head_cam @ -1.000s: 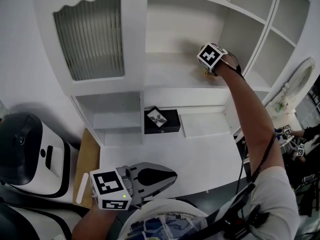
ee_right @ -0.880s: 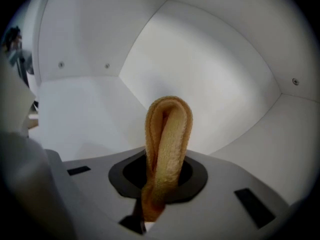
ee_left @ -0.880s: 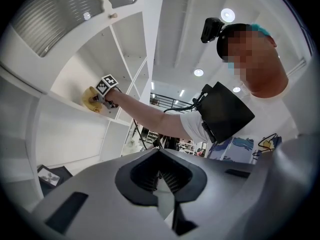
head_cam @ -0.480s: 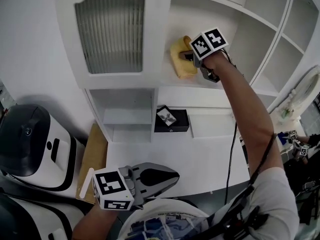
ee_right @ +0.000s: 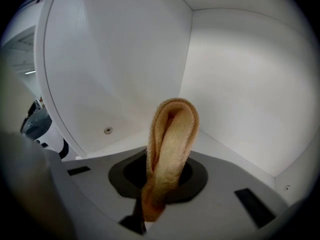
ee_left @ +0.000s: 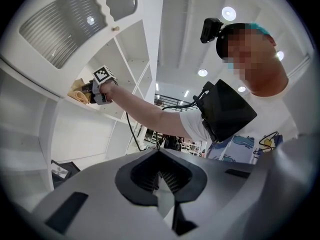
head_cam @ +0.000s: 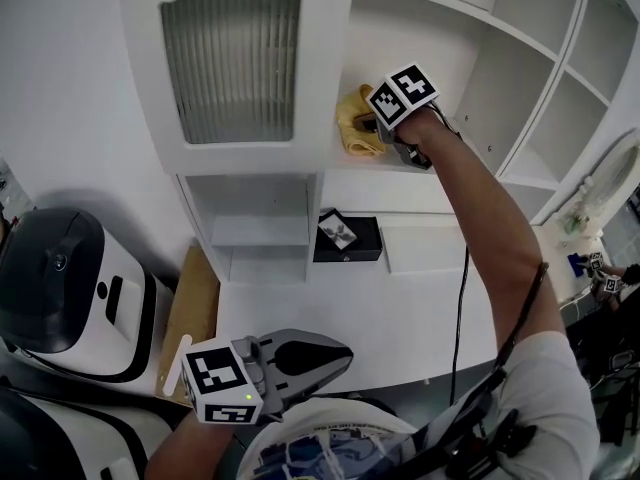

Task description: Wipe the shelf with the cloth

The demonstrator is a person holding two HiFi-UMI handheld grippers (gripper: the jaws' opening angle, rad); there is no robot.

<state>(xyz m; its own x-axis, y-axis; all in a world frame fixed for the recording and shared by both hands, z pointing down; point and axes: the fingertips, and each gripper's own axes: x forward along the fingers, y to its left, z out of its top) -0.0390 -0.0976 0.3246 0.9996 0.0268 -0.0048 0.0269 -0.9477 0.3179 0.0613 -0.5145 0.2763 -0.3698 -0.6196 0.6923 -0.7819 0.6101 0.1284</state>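
Observation:
A folded yellow cloth (head_cam: 355, 120) lies against the white shelf (head_cam: 440, 168) inside the open cabinet bay, close to the cabinet door. My right gripper (head_cam: 372, 125) is shut on the cloth, at the left end of that shelf. In the right gripper view the cloth (ee_right: 170, 149) stands as a folded loop between the jaws, facing the shelf's inner corner. My left gripper (head_cam: 335, 350) hangs low by the person's body, shut and holding nothing. From the left gripper view the right gripper (ee_left: 87, 90) and cloth (ee_left: 77, 89) show far off on the shelf.
The cabinet door with ribbed glass (head_cam: 235, 63) stands just left of the cloth. A black box (head_cam: 347, 238) sits on the lower desk surface (head_cam: 400, 308). A white and black machine (head_cam: 70, 288) and a wooden board (head_cam: 195, 318) are at the left. More shelf bays (head_cam: 570, 98) rise to the right.
My right gripper has carried the cloth leftward along the shelf, from the shelf's right part to beside the cabinet door. The left gripper has stayed put.

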